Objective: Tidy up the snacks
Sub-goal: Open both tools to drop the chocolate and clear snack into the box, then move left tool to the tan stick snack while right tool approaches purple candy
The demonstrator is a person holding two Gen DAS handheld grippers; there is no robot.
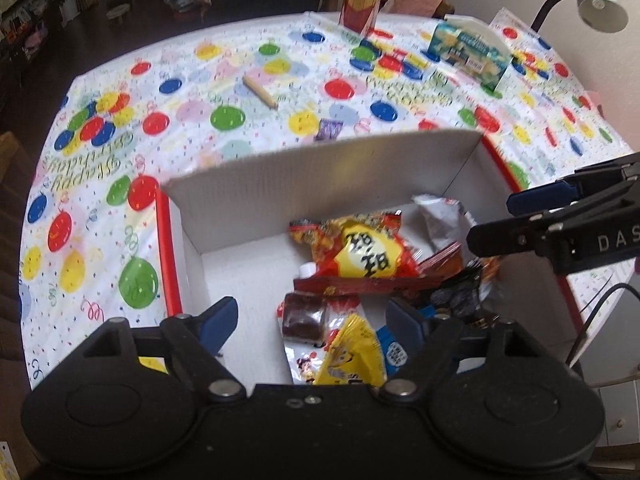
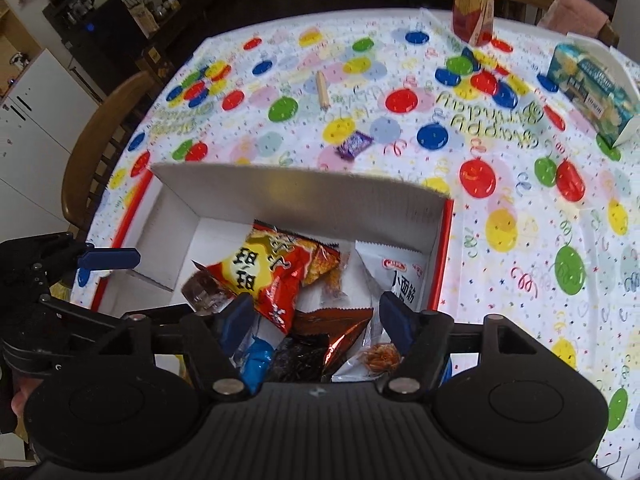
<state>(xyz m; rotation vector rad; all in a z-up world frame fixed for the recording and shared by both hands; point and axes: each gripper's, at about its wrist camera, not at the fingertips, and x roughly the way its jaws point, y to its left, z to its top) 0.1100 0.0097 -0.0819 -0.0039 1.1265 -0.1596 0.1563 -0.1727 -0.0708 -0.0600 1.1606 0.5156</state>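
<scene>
Snack packets in white box.

white box of heaped snack packets — one purple packet outside, beyond it

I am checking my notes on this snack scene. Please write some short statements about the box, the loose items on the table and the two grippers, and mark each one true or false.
1. The white box holds several snack packets. True.
2. The small purple packet lies inside the box. False: it lies on the tablecloth, beyond the box's far wall.
3. Both the left gripper and the right gripper are open and hold nothing. True.
4. The drink bottle lies on its side. False: it stands upright at the far edge of the table.
5. The red and yellow packet lies in the box. True.
6. The box is full from wall to wall. False: its left part is bare.
</scene>
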